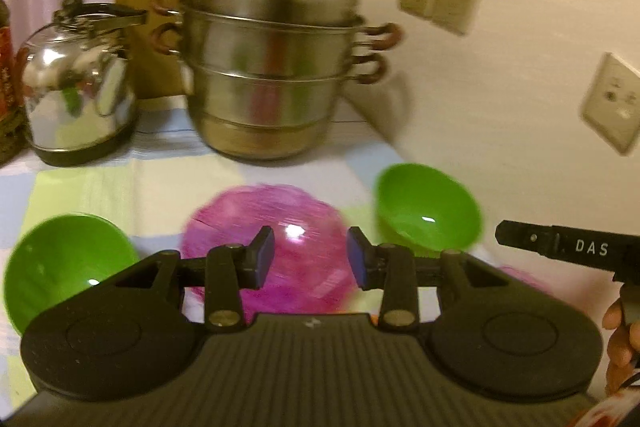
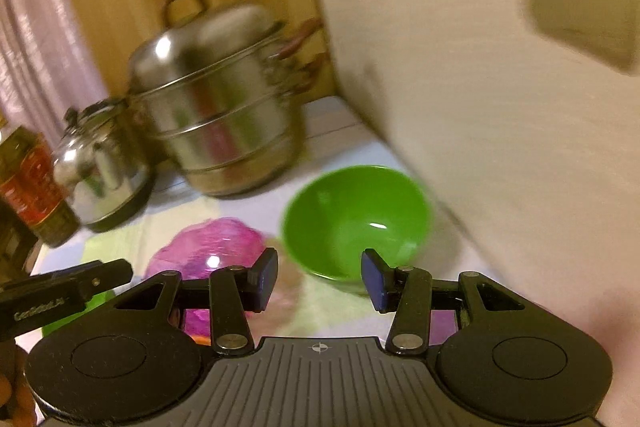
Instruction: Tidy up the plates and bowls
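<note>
My left gripper [image 1: 310,257] hovers open above a pink plate [image 1: 256,223] lying flat on the checked cloth, with nothing between its blue pads. One green bowl [image 1: 64,267] sits to the plate's left and another green bowl [image 1: 428,211] to its right, near the wall. In the right wrist view, my right gripper [image 2: 320,279] is open and empty, held above the near rim of the right green bowl [image 2: 356,223]. The pink plate [image 2: 208,247] lies left of that bowl. Both views are motion-blurred.
A tall steel steamer pot [image 1: 272,67] and a shiny kettle [image 1: 76,87] stand at the back of the table. A bottle [image 2: 32,187] stands at the far left. The wall [image 1: 500,87] with sockets closes off the right side. A hand [image 1: 620,339] shows at the right edge.
</note>
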{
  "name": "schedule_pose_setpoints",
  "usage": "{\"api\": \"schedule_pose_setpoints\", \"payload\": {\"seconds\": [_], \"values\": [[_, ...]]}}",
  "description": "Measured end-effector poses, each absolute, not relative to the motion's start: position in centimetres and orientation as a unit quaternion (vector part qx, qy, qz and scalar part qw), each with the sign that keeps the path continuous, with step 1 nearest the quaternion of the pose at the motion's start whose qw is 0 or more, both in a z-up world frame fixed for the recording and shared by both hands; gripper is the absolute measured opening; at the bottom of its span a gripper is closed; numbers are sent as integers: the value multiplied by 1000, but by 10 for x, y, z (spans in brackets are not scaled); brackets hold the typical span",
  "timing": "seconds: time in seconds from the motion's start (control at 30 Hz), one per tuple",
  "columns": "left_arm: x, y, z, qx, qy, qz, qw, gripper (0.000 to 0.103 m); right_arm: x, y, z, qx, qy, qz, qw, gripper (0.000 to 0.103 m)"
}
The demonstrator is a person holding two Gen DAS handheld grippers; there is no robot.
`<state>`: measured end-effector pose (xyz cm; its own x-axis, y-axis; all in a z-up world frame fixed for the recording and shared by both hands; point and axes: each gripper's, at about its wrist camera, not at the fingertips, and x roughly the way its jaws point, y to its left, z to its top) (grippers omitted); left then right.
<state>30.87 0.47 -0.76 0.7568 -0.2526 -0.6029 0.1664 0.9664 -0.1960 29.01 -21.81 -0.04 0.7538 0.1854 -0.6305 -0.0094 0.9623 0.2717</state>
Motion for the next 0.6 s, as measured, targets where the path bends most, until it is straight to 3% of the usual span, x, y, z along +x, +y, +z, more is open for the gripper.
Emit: {"api": "schedule_pose_setpoints", "payload": {"seconds": [0.2,0.4,0.6], "values": [[282,-45,1,-56,336,-153,928,41,232,-275,16,153,346,-14,926,47],[265,-93,-12,-31,356,-182,916,59,183,-313,8,173,358,-54,916,47],[263,-124,-39,6,382,-206,901,59,155,-326,-16,166,373,-75,910,47]]}}
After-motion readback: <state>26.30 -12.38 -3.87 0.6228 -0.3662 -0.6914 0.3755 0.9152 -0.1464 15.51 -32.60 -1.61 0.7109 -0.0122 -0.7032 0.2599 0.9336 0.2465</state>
